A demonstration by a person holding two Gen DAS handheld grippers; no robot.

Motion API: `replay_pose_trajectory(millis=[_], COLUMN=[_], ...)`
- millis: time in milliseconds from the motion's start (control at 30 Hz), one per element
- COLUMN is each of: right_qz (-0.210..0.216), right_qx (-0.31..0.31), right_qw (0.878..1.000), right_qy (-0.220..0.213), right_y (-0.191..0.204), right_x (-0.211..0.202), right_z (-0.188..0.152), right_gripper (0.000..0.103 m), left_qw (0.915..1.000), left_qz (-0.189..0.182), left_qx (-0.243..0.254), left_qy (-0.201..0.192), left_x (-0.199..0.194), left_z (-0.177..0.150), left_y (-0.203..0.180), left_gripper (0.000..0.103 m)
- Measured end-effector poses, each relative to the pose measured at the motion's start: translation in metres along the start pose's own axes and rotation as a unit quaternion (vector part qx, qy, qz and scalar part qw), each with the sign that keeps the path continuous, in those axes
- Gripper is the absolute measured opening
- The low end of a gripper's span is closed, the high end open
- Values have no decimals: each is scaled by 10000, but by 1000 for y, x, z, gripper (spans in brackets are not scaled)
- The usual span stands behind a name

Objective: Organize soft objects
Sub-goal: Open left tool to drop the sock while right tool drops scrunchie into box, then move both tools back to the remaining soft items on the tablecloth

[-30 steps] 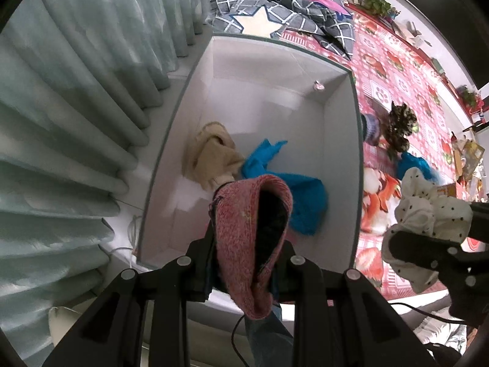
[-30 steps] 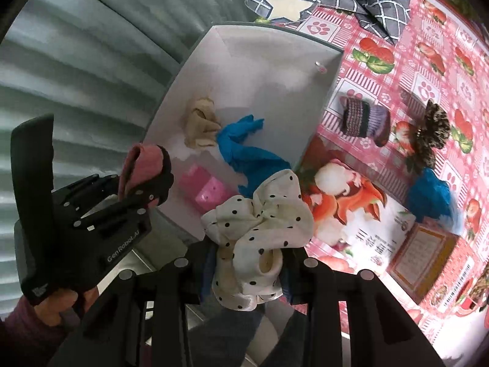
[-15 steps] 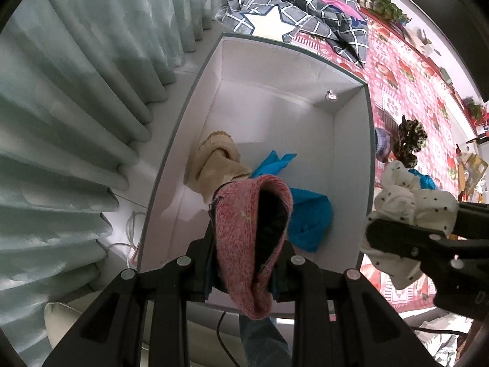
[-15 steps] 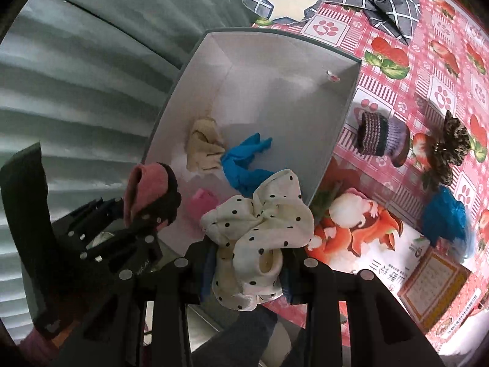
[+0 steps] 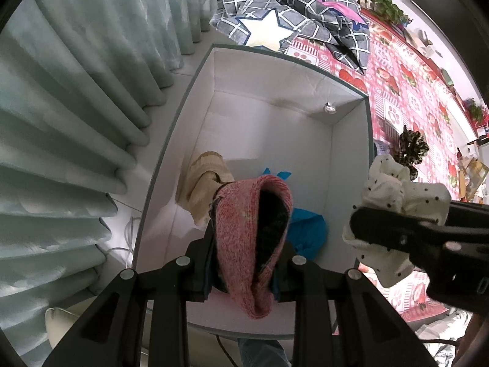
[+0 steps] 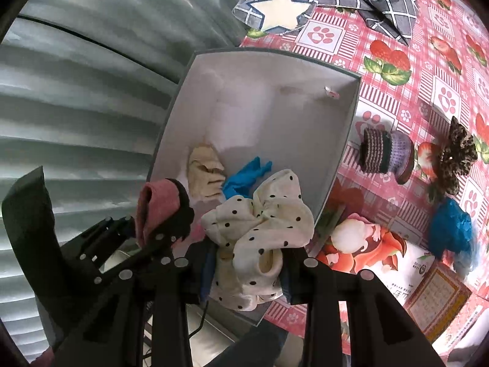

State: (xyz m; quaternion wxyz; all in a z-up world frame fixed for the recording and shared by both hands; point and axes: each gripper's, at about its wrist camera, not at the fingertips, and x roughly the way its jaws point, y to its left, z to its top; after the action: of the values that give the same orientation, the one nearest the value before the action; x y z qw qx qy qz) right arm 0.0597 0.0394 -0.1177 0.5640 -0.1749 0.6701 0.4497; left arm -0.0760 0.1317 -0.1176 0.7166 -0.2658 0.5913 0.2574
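The left gripper points straight down over the box, its jaws pressed on a pink knit cuff, a fuzzy, speckled tube with a dark lining that stands up between the fingers; the jaws have just been easing apart a little, yet the cuff is between them and touched by both pads. The right gripper is clamped on a white scrunchie, soft, ruffled cloth with black dots that bunches above its fingertips. The box is a deep rectangle with smooth white walls and a grey rim. Inside, just beyond the left fingertips, lie a crumpled beige cloth and a blue glove of thin, shiny stuff. To the right of the right gripper, on the strawberry tablecloth, sit a striped knit cuff, a leopard scrunchie and a blue wad.
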Motion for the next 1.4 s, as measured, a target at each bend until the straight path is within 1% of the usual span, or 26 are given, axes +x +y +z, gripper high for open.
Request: replay_pose_trajectory(millis=[100, 133, 167, 233, 333, 367, 400, 433, 467, 500, 567, 600, 633, 667, 833, 933, 1100, 1200, 1233, 1333, 1367, 1400], right_qz=[27, 43, 51, 58, -10, -12, -22, -48, -56, -44, -65, -100, -112, -110, -89, -52, 103, 288, 351, 593, 625, 633], right_qx=[20, 29, 27, 16, 25, 25, 18, 11, 16, 20, 44, 60, 71, 87, 198, 261, 301, 463, 508, 734, 853, 951], right_qw=[10000, 10000, 10000, 10000, 10000, 10000, 10000, 9999, 9999, 9998, 9998, 9998, 9997, 9997, 9995, 9993, 9988, 9977, 9973, 9945, 9933, 9923], right_qy=[-11, -9, -4, -42, -63, -69, -75, -96, -137, -175, -190, -183, -187, -206, -241, -274, -373, -412, -407, -446, -466, -484], right_y=[-1, -1, -1, 0, 1, 1, 2, 3, 3, 4, 4, 4, 4, 3, -2, -5, -9, -18, -22, -43, -53, -60], right_x=[0, 1, 0, -1, -3, -3, -3, -4, -6, -8, -9, -9, -10, -11, -16, -22, -40, -58, -63, -88, -96, -103], right_z=[1, 1, 2, 2, 1, 2, 1, 1, 0, -1, -1, -1, -2, -3, -9, -13, -24, -34, -37, -54, -62, -69], right_gripper=[36, 39, 51, 60, 60, 62, 67, 89, 102, 102, 102, 102, 102, 102, 102, 102, 102, 102, 102, 102, 102, 102], left_qw=[9999, 9999, 9999, 9999, 9998, 9997, 9996, 9994, 9993, 9992, 9991, 9991, 9991, 9990, 9991, 9992, 9997, 9996, 9991, 9937, 9922, 9915], left_qz=[-160, -152, -117, 18, 144, 159, 172, 212, 237, 262, 307, 325, 328, 314, 196, 165, -7, -265, -420, -1122, -1240, -1281], left_qx=[-26, -24, -19, -36, -142, -190, -225, -258, -273, -283, -272, -269, -270, -290, -363, -322, -218, -97, -67, 53, 134, 219], left_qy=[16, -17, -52, -94, 3, 14, -10, -49, -65, -71, -60, -77, -85, -98, -135, -144, -111, -30, 12, 40, 21, 0], left_x=[0, -2, -3, -5, -2, -2, -2, -3, -3, -3, -3, -4, -4, -5, -9, -13, -21, -25, -26, -35, -39, -43], left_z=[0, 0, 0, 0, 1, 0, 0, -1, -2, -3, -5, -6, -6, -7, -10, -12, -14, -17, -17, -17, -16, -15], left_y=[1, 1, 0, 1, 5, 7, 8, 9, 10, 11, 12, 12, 12, 13, 11, 7, -3, -14, -18, -34, -40, -47], left_gripper=[49, 59, 70, 81, 81, 81, 82, 84, 87, 88, 95, 96, 101, 103, 103, 103, 103, 103, 103, 103, 103, 103])
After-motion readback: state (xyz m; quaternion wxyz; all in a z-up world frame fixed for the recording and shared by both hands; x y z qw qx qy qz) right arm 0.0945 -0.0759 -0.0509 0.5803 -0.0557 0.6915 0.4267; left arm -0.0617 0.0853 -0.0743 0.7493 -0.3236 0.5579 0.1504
